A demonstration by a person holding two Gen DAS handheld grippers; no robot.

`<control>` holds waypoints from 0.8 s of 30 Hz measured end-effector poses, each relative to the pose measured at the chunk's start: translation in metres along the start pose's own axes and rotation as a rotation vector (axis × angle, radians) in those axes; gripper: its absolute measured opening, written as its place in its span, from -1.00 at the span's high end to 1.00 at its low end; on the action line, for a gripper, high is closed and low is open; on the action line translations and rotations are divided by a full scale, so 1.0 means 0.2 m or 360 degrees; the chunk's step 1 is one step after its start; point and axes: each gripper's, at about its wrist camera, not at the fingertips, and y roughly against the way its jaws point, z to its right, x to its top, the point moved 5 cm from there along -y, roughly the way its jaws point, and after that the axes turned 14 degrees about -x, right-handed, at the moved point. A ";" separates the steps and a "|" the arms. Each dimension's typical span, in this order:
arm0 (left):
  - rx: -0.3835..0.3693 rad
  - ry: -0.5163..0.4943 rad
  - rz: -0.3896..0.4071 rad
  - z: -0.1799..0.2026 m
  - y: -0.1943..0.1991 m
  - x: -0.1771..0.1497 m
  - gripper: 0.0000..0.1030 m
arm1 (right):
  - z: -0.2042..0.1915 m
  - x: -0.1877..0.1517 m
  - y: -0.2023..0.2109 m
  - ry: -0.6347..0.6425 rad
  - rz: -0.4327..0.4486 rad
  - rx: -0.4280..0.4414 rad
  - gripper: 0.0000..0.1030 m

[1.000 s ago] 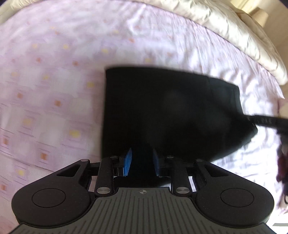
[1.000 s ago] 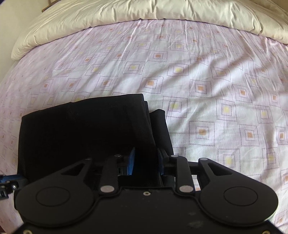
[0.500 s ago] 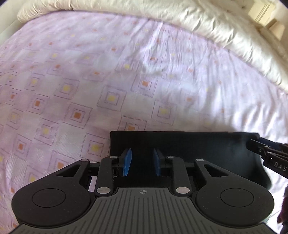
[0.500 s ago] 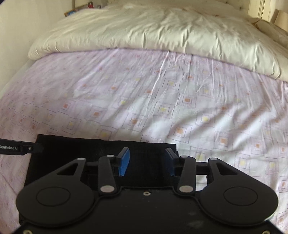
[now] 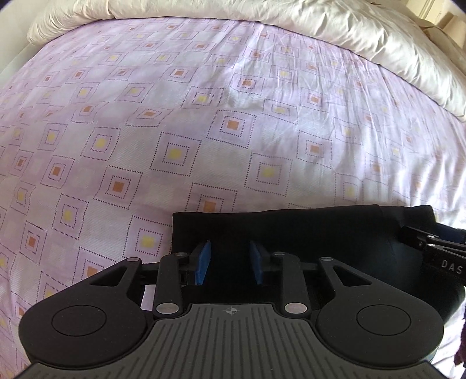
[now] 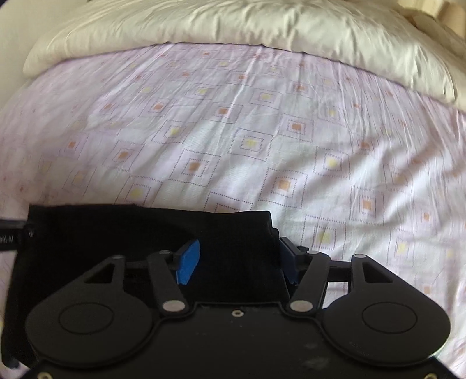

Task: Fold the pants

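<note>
The black pants [image 5: 305, 233] lie folded into a flat rectangle on the bed, at the bottom of both views [image 6: 145, 230]. My left gripper [image 5: 229, 262] is open over the near left part of the pants, its blue pads apart with dark cloth showing between them. My right gripper [image 6: 237, 262] is open wide over the near right end of the pants. The right gripper's tip shows at the right edge of the left wrist view [image 5: 431, 247]; the left gripper's tip shows at the left edge of the right wrist view [image 6: 11, 233].
The pants rest on a lilac bedsheet [image 5: 204, 122] printed with yellow and orange squares. A cream duvet [image 5: 335, 26] is bunched along the far edge of the bed [image 6: 233, 26].
Both grippers were shut on the pants a second ago. They set the folded pants down on the sheet, then opened; the right one has opened wider since half a second ago.
</note>
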 end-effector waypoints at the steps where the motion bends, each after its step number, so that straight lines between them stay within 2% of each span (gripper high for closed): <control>1: 0.0002 0.0000 0.0002 0.00 0.00 0.00 0.42 | 0.00 0.00 0.00 -0.0009 0.0003 0.0009 -0.23; 7: 0.0049 -0.0063 0.0060 0.03 0.00 -0.03 0.40 | -0.01 -0.01 0.01 0.0014 0.0034 0.0003 -0.23; 10: 0.0034 -0.0137 0.0034 0.04 0.02 -0.03 0.40 | 0.00 -0.02 0.03 0.0051 0.0056 0.0002 -0.26; 12: 0.0033 -0.0119 0.0028 0.02 0.06 -0.03 0.41 | 0.01 -0.04 0.06 0.0079 0.0054 -0.0001 -0.30; 15: 0.0084 -0.0065 0.0154 -0.01 0.17 -0.08 0.41 | 0.05 -0.10 0.10 0.0080 0.0044 -0.0022 -0.39; 19: 0.0041 -0.0044 0.0094 -0.04 0.23 -0.21 0.40 | 0.15 -0.22 0.12 -0.0037 -0.0013 0.0008 -0.51; 24: 0.0007 -0.0029 0.0025 -0.08 0.23 -0.37 0.36 | 0.25 -0.33 0.11 -0.0274 -0.0134 0.0170 -0.56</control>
